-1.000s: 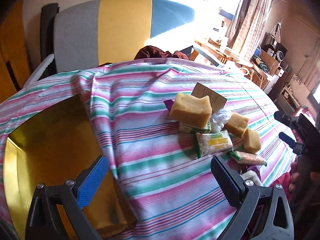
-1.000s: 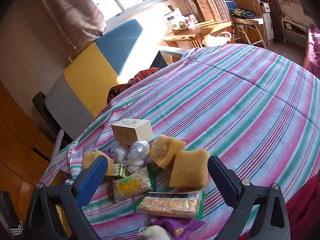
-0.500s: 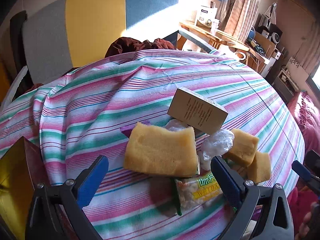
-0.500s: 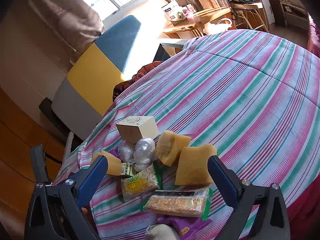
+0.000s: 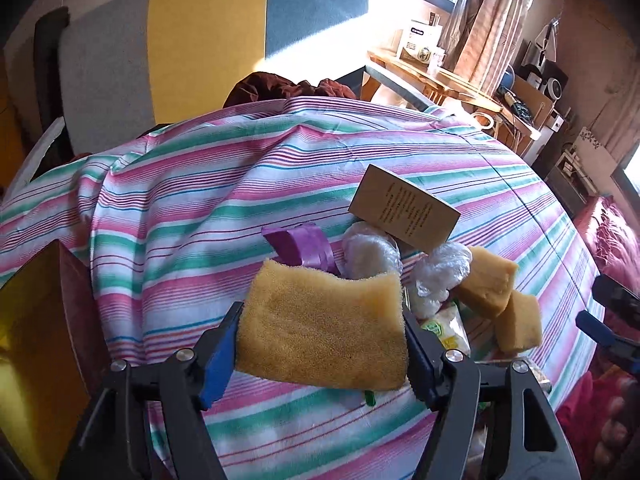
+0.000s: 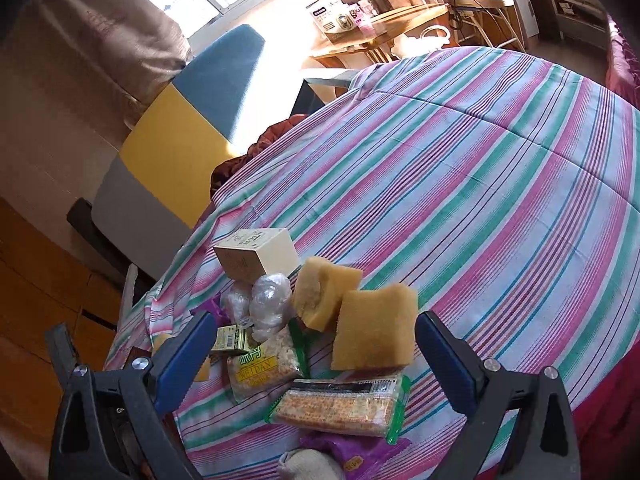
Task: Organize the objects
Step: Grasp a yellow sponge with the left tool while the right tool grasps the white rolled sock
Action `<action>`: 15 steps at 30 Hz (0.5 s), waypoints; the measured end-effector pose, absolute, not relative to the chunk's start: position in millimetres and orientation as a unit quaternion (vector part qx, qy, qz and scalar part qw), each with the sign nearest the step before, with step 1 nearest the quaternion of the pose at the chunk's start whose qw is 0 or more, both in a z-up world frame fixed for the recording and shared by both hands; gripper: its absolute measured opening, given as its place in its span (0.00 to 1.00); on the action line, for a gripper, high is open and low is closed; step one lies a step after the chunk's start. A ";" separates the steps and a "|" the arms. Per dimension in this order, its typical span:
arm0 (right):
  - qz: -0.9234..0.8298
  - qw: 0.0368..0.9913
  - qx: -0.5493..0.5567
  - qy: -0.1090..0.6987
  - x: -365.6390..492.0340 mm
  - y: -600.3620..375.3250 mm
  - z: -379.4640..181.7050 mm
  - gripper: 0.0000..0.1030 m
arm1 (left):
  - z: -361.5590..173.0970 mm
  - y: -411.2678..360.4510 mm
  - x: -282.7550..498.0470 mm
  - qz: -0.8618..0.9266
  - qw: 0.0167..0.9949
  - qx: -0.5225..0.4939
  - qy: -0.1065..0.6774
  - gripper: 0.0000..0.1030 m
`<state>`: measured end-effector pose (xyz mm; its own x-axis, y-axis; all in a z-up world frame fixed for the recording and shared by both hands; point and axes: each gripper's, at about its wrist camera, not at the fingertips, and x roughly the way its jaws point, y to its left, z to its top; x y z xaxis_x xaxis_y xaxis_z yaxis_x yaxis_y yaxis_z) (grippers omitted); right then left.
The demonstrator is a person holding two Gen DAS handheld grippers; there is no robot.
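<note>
Sorting looks barely begun: left gripper [image 5: 322,344], lower centre of left wrist view, has jaws closing on a yellow rectangular foam sponge [image 5: 324,328], pads at both its ends, sponge apparently raised off the striped pink-green-white cloth [image 5: 192,216]. Right gripper [image 6: 316,354] hangs wide open w/ nothing held, above the pile at lower centre of its view. Still heaped together: tan cardboard box [image 6: 258,254], two more yellow sponges [image 6: 374,330], clear-wrapped cracker pack [image 6: 344,404], crinkled plastic bundles [image 6: 270,304], etc.

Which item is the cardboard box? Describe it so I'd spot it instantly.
On the striped cloth, find the pile near its edge. At the pile's far end sits the cardboard box, above two clear plastic bundles. It alone has hard, flat, printed sides.
</note>
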<state>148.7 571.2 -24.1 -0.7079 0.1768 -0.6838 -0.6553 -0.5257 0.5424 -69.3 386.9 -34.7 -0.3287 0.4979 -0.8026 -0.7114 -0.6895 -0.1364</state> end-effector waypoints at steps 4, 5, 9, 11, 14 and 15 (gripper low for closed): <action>0.825 0.250 -0.320 0.394 138.1 563.6 -29.5 0.99 | -27.4 354.9 -48.8 0.809 0.377 -0.433 0.124 0.70; 0.826 0.253 -0.326 0.384 136.3 560.3 -29.4 0.99 | -26.6 346.0 -44.1 0.810 0.376 -0.433 0.123 0.70; 0.830 0.255 -0.357 0.345 133.4 539.5 -23.0 0.95 | -19.4 314.3 -30.7 0.815 0.373 -0.426 0.122 0.70; 0.832 0.250 -0.382 0.315 131.7 522.6 -18.6 0.93 | -15.1 296.0 -25.3 0.820 0.372 -0.419 0.121 0.70; 0.828 0.230 -0.429 0.279 134.2 494.3 -19.6 0.90 | -10.1 271.5 -21.9 0.827 0.366 -0.411 0.115 0.70; 0.823 0.225 -0.447 0.268 135.0 486.0 -22.8 0.87 | -9.5 263.6 -21.4 0.828 0.364 -0.412 0.111 0.70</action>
